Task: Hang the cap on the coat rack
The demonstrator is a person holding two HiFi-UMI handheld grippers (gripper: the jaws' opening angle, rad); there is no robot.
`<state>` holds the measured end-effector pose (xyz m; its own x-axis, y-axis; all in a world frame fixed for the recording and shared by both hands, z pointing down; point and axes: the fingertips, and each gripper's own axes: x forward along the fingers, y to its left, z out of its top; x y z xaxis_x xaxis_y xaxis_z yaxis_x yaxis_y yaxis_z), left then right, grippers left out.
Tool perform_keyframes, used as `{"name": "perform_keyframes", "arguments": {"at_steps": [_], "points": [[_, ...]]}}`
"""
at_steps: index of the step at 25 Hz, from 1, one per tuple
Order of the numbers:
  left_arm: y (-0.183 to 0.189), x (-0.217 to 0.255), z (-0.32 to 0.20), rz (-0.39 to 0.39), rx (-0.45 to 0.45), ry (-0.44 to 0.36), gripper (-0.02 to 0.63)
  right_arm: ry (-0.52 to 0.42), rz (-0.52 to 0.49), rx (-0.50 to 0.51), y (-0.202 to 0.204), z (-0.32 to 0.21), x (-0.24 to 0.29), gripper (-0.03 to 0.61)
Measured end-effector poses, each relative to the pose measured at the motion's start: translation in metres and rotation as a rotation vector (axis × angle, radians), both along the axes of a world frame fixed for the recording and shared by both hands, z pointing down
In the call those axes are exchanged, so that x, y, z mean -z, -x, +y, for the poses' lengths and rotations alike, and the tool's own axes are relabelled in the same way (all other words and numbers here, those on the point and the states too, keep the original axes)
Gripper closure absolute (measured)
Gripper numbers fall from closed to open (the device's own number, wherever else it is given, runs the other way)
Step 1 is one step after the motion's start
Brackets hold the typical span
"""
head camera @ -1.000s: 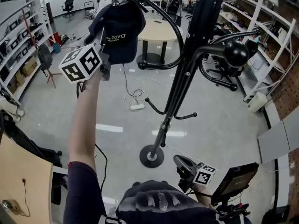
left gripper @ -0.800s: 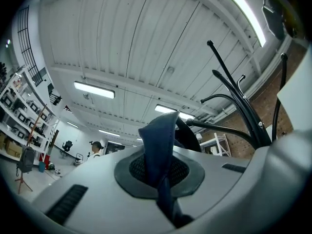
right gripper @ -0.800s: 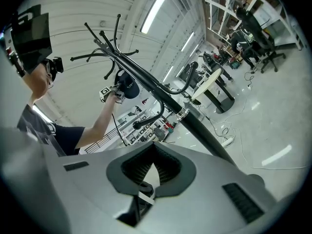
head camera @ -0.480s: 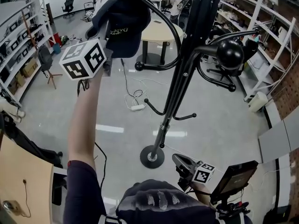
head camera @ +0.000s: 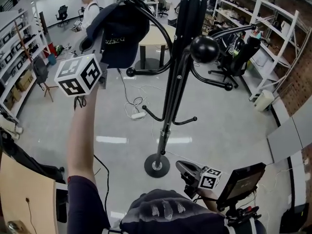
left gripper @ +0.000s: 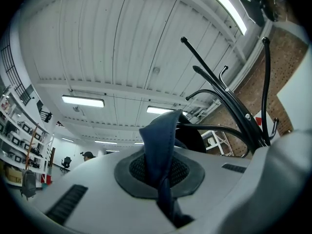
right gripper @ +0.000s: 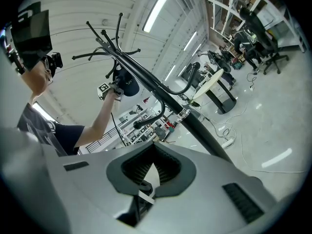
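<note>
A dark navy cap [head camera: 122,30] is held high against the top of a curved arm of the black coat rack [head camera: 170,91]. I cannot tell whether it rests on the hook. My left gripper [head camera: 104,57] is raised at arm's length and shut on the cap. In the left gripper view a fold of blue cap fabric [left gripper: 161,155] is pinched between the pads, and the rack's arms [left gripper: 229,111] rise to the right. My right gripper [head camera: 181,165] hangs low near the rack's base [head camera: 157,165], shut and holding nothing. From the right gripper view, the cap [right gripper: 127,87] shows beside the slanting rack pole [right gripper: 161,94].
A ball-tipped rack arm [head camera: 204,48] juts toward me. A round table [head camera: 153,33] stands behind the rack, and a power strip with cables [head camera: 138,115] lies on the floor. Shelves [head camera: 263,28] and an office chair [head camera: 239,52] are at the right. A person [head camera: 90,11] stands far back.
The left gripper has rolled a little and shifted slightly with the cap, still at the rack's top arm. The head view has swung, so the rack sits further left. The right gripper has not moved.
</note>
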<state>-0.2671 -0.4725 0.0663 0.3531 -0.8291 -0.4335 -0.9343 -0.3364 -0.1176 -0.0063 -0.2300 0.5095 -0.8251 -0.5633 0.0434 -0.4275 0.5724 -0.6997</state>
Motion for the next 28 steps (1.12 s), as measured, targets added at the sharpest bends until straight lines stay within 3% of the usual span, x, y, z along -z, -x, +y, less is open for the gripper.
{"name": "perform_keyframes", "arguments": {"at_steps": [28], "points": [[-0.025, -0.034, -0.002, -0.058, -0.055, 0.03, 0.603, 0.007, -0.029, -0.012, -0.005, 0.004, -0.006, 0.575]]}}
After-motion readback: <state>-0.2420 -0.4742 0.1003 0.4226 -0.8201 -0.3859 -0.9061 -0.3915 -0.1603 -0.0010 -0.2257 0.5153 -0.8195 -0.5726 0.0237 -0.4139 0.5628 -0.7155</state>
